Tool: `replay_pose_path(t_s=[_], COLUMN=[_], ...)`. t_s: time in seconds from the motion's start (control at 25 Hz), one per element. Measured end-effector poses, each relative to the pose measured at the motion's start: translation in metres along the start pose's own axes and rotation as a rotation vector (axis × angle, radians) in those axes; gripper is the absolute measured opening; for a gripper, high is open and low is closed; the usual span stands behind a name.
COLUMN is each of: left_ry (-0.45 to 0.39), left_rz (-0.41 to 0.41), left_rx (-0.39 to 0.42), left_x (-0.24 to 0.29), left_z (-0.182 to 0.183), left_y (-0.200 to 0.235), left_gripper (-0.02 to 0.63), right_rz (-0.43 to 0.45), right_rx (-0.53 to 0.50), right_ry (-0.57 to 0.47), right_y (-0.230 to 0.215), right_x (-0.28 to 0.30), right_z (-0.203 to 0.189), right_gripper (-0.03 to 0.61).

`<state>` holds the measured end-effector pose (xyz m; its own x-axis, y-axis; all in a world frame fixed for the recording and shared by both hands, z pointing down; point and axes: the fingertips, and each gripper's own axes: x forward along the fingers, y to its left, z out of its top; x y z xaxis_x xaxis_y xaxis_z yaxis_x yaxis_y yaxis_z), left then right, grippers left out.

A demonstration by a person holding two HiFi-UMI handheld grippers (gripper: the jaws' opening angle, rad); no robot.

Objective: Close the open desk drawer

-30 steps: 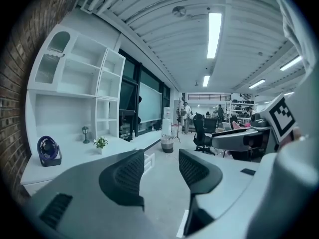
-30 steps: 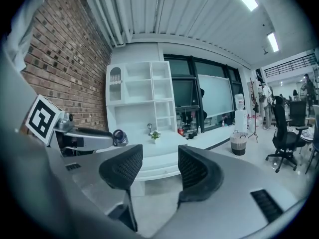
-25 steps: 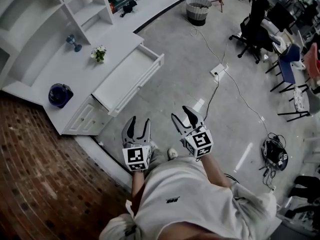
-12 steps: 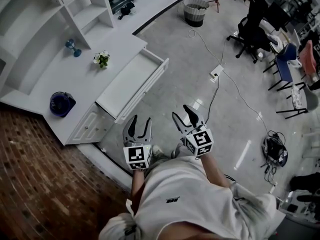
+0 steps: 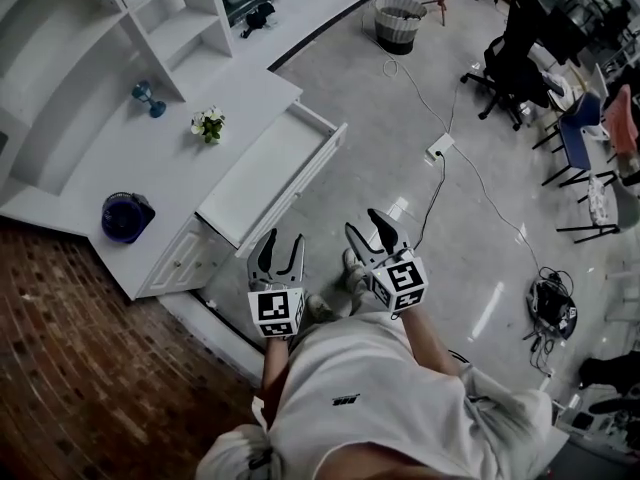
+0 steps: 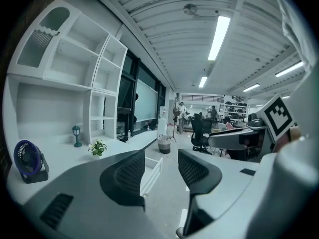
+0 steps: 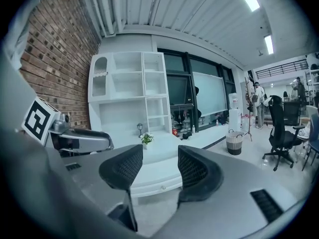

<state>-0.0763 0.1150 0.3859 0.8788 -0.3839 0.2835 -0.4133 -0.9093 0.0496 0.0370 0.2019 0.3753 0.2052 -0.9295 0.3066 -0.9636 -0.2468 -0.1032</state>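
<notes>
The person is standing on the grey floor a little way out from the white desk (image 5: 150,168), holding both tools low in front of the body and pointing them towards it. The desk drawer (image 5: 262,173) is hanging pulled right out from the desk's front edge, its inside bare, and it is lying ahead of the jaws and to their left, apart from both tools.

The left gripper (image 5: 277,243) is sitting with its jaws parted by a modest gap and gripping nothing; in the left gripper view (image 6: 161,156) the drawer (image 6: 151,173) is showing through that gap, beyond the tips. The right gripper (image 5: 366,226) is being held just beside the left one, jaws likewise spread and empty, and in the right gripper view (image 7: 159,156) the pale front of the desk is filling the space between them, well beyond the tips.

On the desktop a dark blue fan (image 5: 126,216) is standing near the brick wall, a small potted plant (image 5: 208,124) is sitting just behind the drawer, and a little blue lamp (image 5: 148,96) is standing further back
</notes>
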Motion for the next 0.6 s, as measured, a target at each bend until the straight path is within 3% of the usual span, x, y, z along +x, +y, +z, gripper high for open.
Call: replay_pose_path(t_s=[0.6], left_ry=[0.026], left_rz=[0.161], left_rx=[0.006], left_x=[0.085], left_z=[0.036], left_y=[0.000], left_gripper=[0.210], right_rz=[0.185], right_rx=[0.016], right_ry=[0.006], right_y=[-0.075], right_x=[0.075], right_z=[0.035], right_gripper=[0.222])
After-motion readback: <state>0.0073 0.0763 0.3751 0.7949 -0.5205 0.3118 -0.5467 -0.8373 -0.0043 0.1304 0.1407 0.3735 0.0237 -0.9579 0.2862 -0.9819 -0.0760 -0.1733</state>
